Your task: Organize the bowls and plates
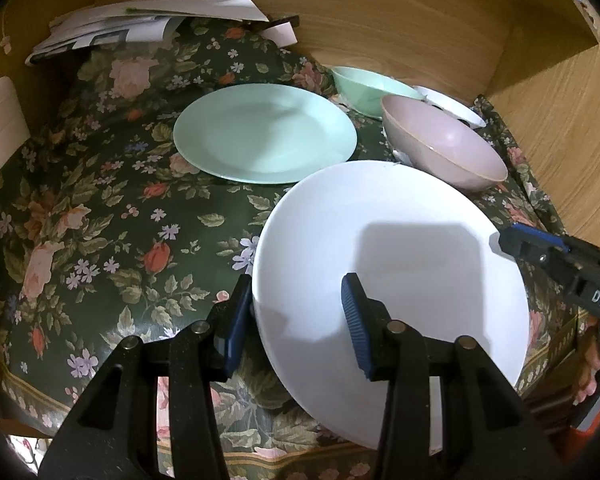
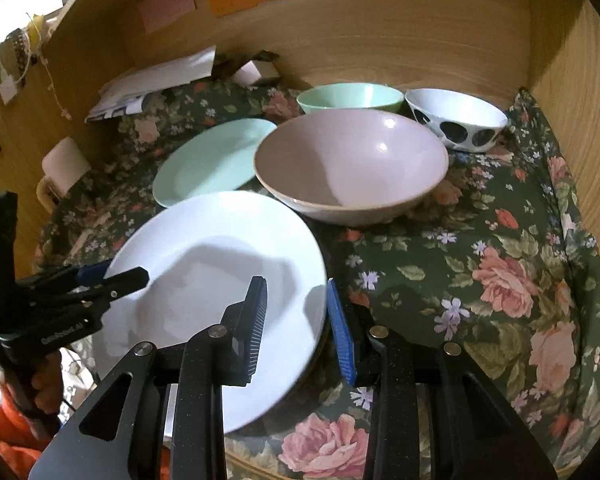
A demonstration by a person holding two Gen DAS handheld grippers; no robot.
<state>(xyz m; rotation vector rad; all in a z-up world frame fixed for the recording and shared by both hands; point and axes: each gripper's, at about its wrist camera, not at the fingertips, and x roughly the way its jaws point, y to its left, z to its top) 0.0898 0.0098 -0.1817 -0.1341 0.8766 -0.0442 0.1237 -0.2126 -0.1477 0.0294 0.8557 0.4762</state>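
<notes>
Both sets of fingers clamped on round white glossy plate (image 1: 388,264): left gripper (image 1: 296,320) at rim's 9 o'clock, right gripper (image 2: 296,324) at 3. Plate tilted above floral-covered desk (image 1: 100,240). Not yet stacked on mint round plate (image 1: 265,132) at 11. Pink bowl (image 2: 352,164), mint bowl (image 2: 350,98), black-spotted white bowl (image 2: 456,120) at 1 o'clock, unnested.

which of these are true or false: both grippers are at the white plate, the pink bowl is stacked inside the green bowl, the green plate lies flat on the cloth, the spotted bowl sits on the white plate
1. Both the left gripper and right gripper straddle the white plate rim: true.
2. The pink bowl is stacked inside the green bowl: false, it stands in front of it.
3. The green plate lies flat on the floral cloth: true.
4. The spotted bowl sits on the white plate: false, it rests on the cloth.
</notes>
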